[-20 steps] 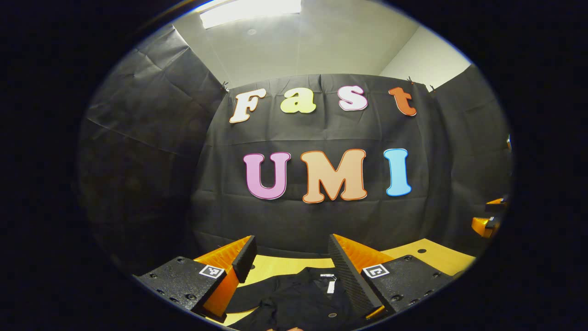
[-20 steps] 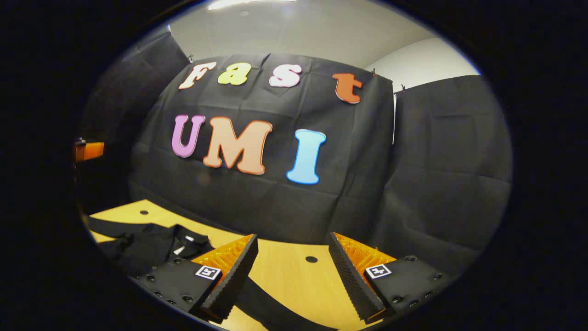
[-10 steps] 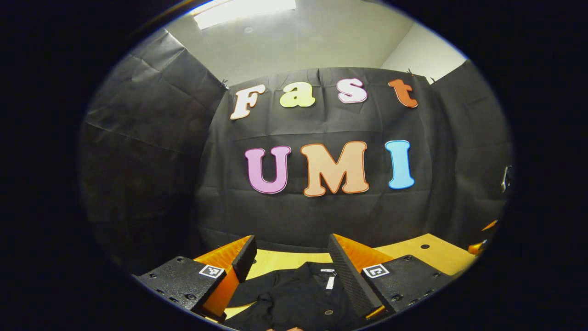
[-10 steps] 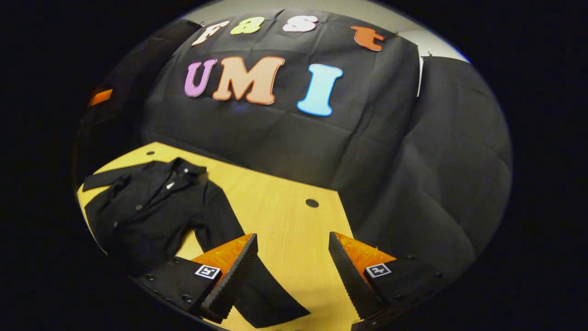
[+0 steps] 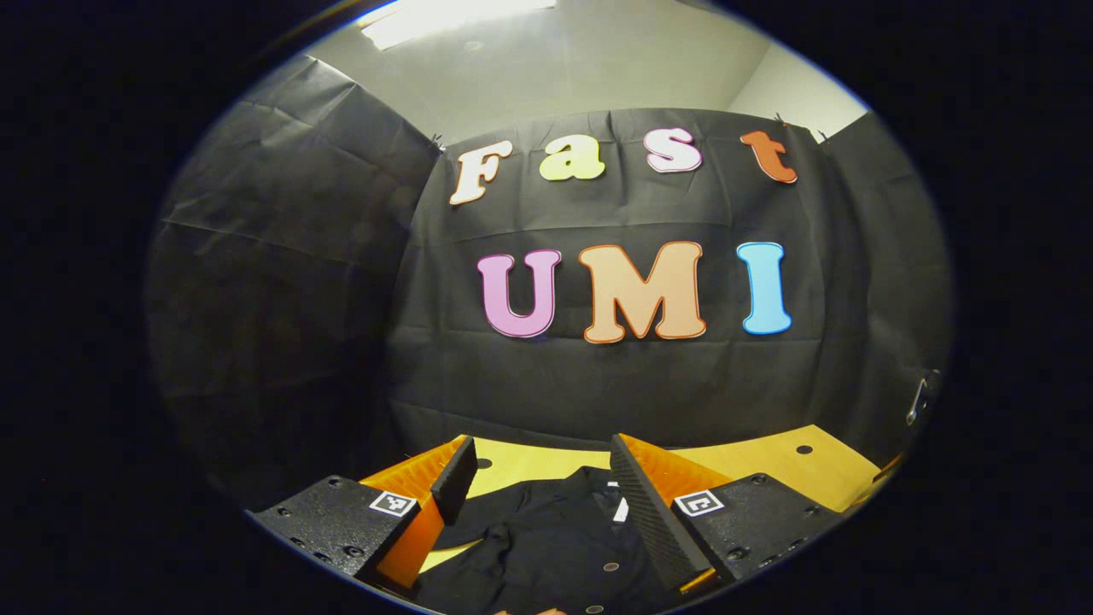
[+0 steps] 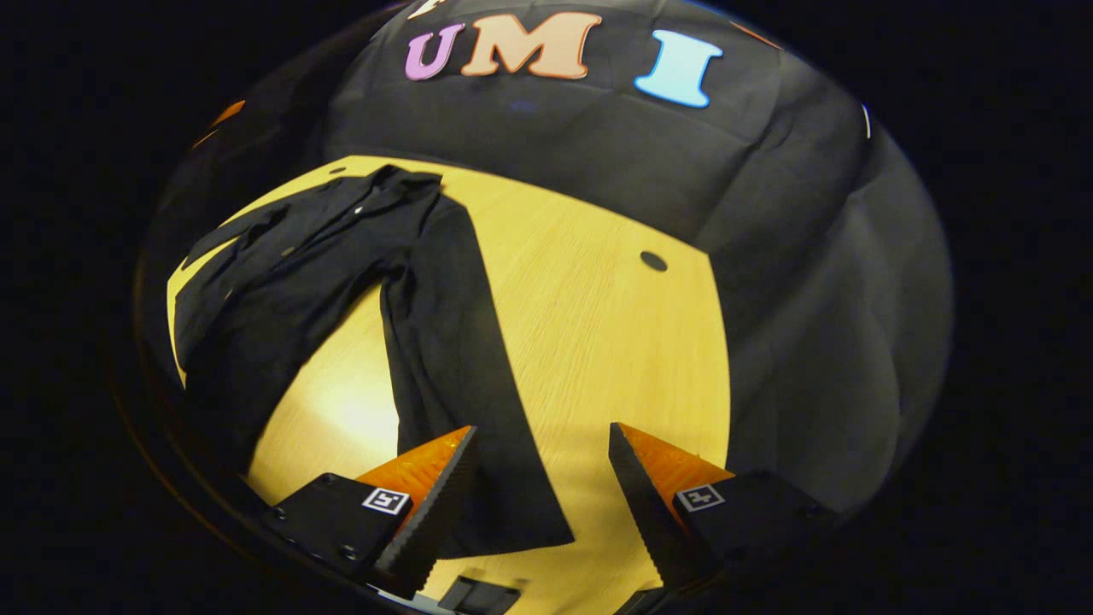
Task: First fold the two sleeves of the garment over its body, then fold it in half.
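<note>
Now, from left to right:
Left tongs [image 5: 536, 487]: fingers spread apart, nothing between them, held above the near part of the garment, facing the booth's back wall.
Garment [image 6: 341, 273]: dark button-front shirt lying flat on the desk, unfolded; in the left gripper view its collar and white tag [image 5: 621, 509] sit just beside the inner edge of the right-hand finger, buttons visible down the front.
Collar end [image 6: 401, 181]: toward the back wall, in the right gripper view at upper left of the desk.
Body of garment [image 6: 256, 290]: spread across the left part of the desk in the right gripper view, reaching to the desk's left edge.
Left-hand sleeve [image 6: 224, 235]: angled out near the desk's left edge, not folded over the body.
Right-hand sleeve [image 6: 461, 359]: stretched long and straight away from the body toward the near edge of the desk, cuff end lying flat just beside the left finger of the right tongs.
Right tongs [image 6: 540, 483]: fingers wide apart, empty, tilted down over the desk, cuff partly under the left finger's line of sight; contact with the cloth cannot be told.
Desk [image 6: 615, 342]: pale wood, bare to the right of the sleeve, a small round hole [image 6: 653, 260] near its far right corner.
</note>
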{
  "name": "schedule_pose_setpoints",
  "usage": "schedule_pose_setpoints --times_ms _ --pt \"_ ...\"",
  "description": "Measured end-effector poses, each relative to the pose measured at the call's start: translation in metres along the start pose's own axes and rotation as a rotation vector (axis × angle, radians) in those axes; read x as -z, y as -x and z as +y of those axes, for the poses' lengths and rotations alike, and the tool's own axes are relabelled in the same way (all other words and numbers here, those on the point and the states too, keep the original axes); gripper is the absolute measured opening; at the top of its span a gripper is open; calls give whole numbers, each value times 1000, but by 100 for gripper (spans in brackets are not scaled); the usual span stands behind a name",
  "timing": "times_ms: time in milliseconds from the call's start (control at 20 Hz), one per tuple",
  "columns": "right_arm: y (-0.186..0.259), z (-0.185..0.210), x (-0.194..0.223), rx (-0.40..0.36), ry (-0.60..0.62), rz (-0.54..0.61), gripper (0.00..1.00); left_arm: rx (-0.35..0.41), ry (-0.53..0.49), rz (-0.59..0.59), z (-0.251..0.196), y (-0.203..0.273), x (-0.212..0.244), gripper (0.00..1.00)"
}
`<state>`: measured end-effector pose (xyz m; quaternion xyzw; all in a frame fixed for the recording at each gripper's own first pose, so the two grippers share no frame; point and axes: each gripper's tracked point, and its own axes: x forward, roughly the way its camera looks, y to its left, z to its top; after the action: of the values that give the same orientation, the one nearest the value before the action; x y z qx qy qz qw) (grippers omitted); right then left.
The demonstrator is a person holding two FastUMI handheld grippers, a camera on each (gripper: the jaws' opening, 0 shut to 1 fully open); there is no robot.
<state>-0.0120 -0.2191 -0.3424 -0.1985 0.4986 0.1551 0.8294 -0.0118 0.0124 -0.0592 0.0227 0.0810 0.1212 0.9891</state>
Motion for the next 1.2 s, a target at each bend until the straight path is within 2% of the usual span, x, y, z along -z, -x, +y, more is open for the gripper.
schedule_pose_setpoints --times_ms 150,400,450,500,550,700,800,850,900,1100,1200 --pt "-13 1 14 -42 36 95 97 -31 7 8 2 5 4 94" --pt "-30 12 56 -143 43 251 100 -77 18 26 6 16 13 92" --pt "-31 14 64 -147 44 280 96 -83 18 28 6 17 12 92" --pt "-24 19 66 -192 30 299 96 -89 16 28 7 19 14 92" --pt "-26 23 67 -206 -7 312 91 -93 12 30 8 22 14 92" --pt "-31 32 63 -209 -42 283 41 -103 -9 31 13 26 14 93" --pt "-31 30 62 -142 -56 244 8 -103 -34 13 19 28 11 93" --pt "-29 30 63 -89 -65 214 3 -92 -39 -1 19 26 7 93" --pt "-27 30 63 -35 -81 193 3 -77 -41 -10 20 24 5 93" --pt "-3 53 36 36 -264 57 3 -4 -57 -37 25 11 -6 93" --pt "15 48 11 68 -316 -20 3 36 -72 -51 27 9 -9 93"
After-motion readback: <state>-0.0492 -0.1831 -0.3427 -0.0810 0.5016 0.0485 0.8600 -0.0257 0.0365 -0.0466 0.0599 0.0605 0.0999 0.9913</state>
